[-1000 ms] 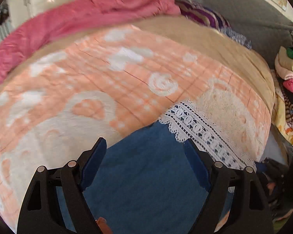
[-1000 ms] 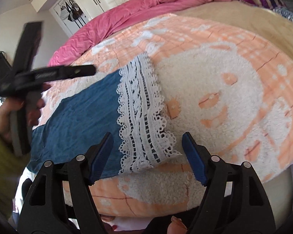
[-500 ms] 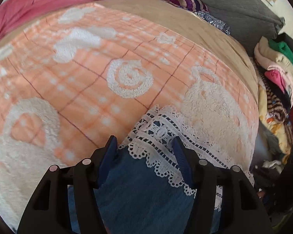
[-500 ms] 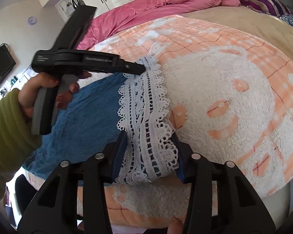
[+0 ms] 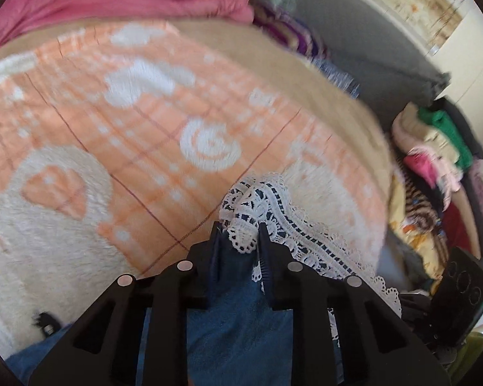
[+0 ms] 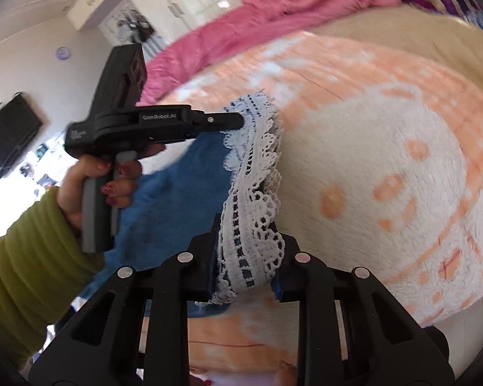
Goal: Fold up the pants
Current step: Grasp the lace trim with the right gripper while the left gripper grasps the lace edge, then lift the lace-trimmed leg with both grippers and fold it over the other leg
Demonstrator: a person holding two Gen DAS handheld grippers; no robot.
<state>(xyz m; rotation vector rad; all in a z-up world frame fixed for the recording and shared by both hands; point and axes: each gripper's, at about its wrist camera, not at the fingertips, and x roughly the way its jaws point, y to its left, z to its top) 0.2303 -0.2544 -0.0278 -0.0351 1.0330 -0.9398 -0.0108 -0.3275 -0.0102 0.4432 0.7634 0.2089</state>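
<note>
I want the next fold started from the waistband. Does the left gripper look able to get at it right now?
Probably not: the left gripper is closing on the lace hem of the blue pants, and no waistband shows in either view.

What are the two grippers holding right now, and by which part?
Both are closing on the blue pants at the white lace hem: the left gripper pinches its far corner, the right gripper its near end.

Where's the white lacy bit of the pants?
In both views, the lace hem hangs pinched between the left gripper and right gripper, over the orange blanket.
</note>
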